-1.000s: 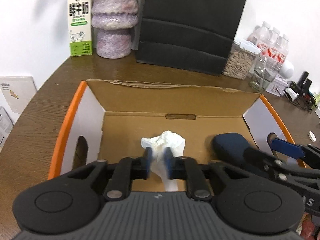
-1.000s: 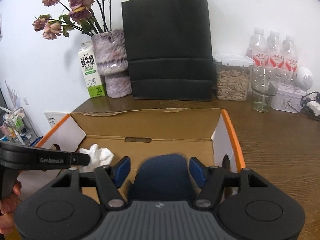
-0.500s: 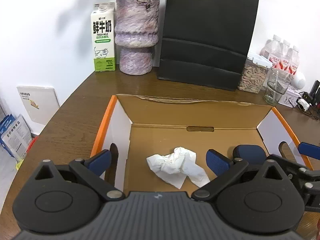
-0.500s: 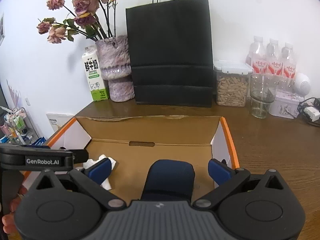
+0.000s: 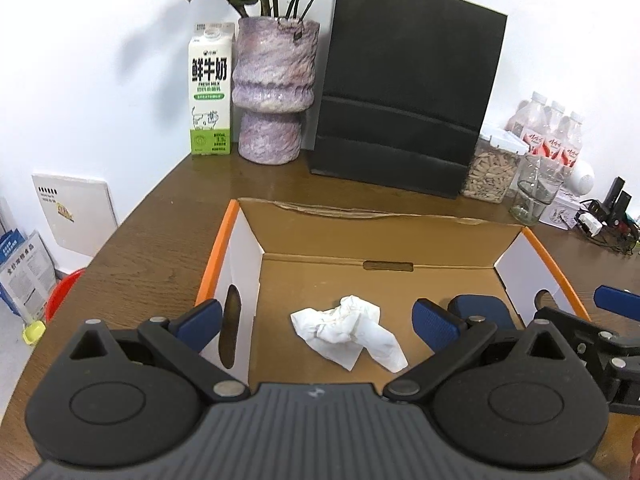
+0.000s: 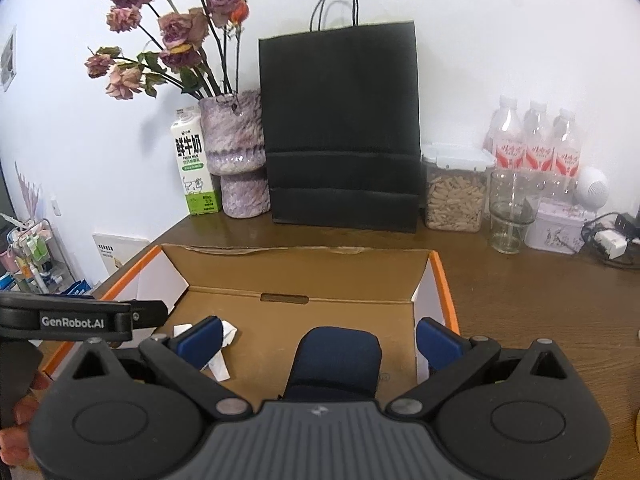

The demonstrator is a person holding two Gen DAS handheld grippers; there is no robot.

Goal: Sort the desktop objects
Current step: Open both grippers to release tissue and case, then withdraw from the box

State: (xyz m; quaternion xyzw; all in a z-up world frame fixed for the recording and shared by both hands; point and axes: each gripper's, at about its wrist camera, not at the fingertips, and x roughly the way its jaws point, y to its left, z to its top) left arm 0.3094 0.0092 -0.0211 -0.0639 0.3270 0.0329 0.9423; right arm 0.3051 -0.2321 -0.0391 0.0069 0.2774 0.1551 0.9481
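An open cardboard box [image 5: 384, 236] with orange edges sits on the brown desk; it also shows in the right wrist view [image 6: 296, 276]. A crumpled white tissue [image 5: 348, 330] lies on the box floor, partly seen in the right wrist view [image 6: 224, 344]. A dark blue case [image 6: 338, 360] lies in the box at the right, and its top shows in the left wrist view [image 5: 480, 312]. My left gripper [image 5: 318, 322] is open and empty above the tissue. My right gripper [image 6: 320, 338] is open and empty above the blue case.
At the back stand a milk carton [image 5: 211, 92], a purple vase [image 5: 272, 92] with dried roses, a black paper bag [image 5: 404, 92], a jar of seeds [image 6: 454, 192], a glass [image 6: 510, 216], several bottles [image 6: 536, 144] and a tin [image 6: 556, 230]. Cables [image 6: 608, 240] lie at the right.
My left gripper let go of the tissue and opened; my right gripper let go of the blue case. Both rose and pulled back from the box, leaving both items inside.
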